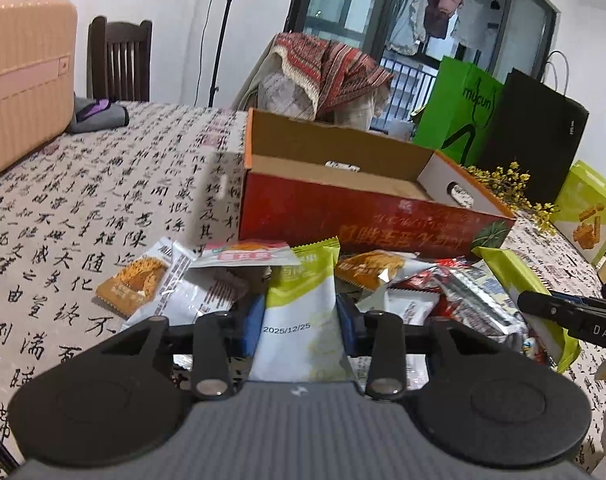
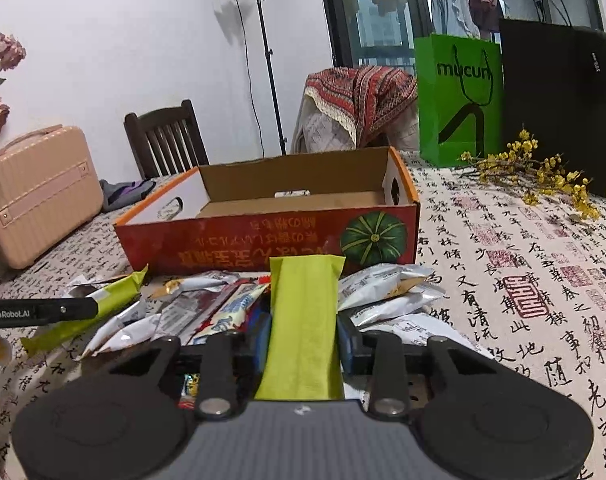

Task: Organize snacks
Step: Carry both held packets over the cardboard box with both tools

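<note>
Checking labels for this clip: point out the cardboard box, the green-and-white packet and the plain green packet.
Cardboard box point(image 2: 263, 240): right wrist view, red front wall.
Green-and-white packet point(image 1: 299, 320): left wrist view, white middle.
Plain green packet point(image 2: 303, 320): right wrist view, middle.

We see the snack packets point(image 2: 387, 284) heaped on the table point(image 2: 523, 248) before the box point(image 2: 263, 236), bags point(image 2: 459, 100) behind it to the right.

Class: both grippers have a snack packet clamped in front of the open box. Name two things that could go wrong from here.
1. The left gripper pinches the slick white-and-green packet; it could slip out on the way to the red box.
2. The right gripper, holding the green packet, sits close over the loose pile; moving could scatter it.
</note>
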`<state>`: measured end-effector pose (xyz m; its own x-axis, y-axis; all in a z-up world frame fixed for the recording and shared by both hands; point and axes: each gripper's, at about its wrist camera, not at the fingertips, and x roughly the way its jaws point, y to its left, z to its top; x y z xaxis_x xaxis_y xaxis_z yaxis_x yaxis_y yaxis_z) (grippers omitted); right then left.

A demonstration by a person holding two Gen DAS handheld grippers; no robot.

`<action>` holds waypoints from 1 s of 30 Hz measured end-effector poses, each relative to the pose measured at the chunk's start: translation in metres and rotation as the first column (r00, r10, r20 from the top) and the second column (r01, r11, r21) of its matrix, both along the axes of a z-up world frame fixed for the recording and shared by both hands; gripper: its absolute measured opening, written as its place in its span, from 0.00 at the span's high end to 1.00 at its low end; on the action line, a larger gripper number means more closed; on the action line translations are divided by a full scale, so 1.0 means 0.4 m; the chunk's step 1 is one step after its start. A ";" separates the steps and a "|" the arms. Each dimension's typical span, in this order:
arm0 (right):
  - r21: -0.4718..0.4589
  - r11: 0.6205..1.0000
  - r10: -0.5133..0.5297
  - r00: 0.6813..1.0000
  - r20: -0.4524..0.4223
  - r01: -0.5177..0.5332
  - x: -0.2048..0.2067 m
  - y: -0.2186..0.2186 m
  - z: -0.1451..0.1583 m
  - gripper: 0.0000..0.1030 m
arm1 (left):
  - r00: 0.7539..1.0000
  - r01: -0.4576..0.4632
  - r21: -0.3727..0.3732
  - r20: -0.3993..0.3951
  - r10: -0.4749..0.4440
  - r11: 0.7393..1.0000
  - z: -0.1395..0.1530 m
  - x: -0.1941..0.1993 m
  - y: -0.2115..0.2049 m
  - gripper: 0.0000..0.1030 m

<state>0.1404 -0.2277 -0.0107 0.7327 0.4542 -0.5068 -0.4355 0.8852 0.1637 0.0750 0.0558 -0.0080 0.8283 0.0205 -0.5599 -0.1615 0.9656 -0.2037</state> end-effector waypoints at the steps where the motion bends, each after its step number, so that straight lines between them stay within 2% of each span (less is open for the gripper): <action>1: 0.006 1.000 -0.003 1.000 0.008 0.003 -0.004 -0.004 0.004 0.68 | 1.000 0.000 0.001 0.005 0.000 1.000 0.003 -0.004 -0.004 0.62; 7: 0.033 0.999 -0.018 0.998 0.062 0.016 -0.031 -0.022 0.036 0.68 | 0.998 0.017 -0.004 0.057 -0.017 1.000 0.033 -0.034 -0.025 0.62; 15: 0.049 0.999 -0.029 0.994 0.108 0.023 -0.035 -0.024 0.077 0.68 | 0.992 0.021 0.034 0.124 -0.025 0.999 0.084 -0.035 -0.046 0.62; 22: 0.065 0.998 -0.031 0.987 0.155 0.021 -0.013 -0.006 0.120 0.68 | 0.983 0.017 0.036 0.182 -0.023 0.999 0.142 0.003 -0.059 0.62; 30: 0.075 0.996 -0.054 0.981 0.188 0.040 0.069 0.032 0.181 0.68 | 0.975 0.000 0.019 0.220 -0.005 1.000 0.205 0.081 -0.069 0.62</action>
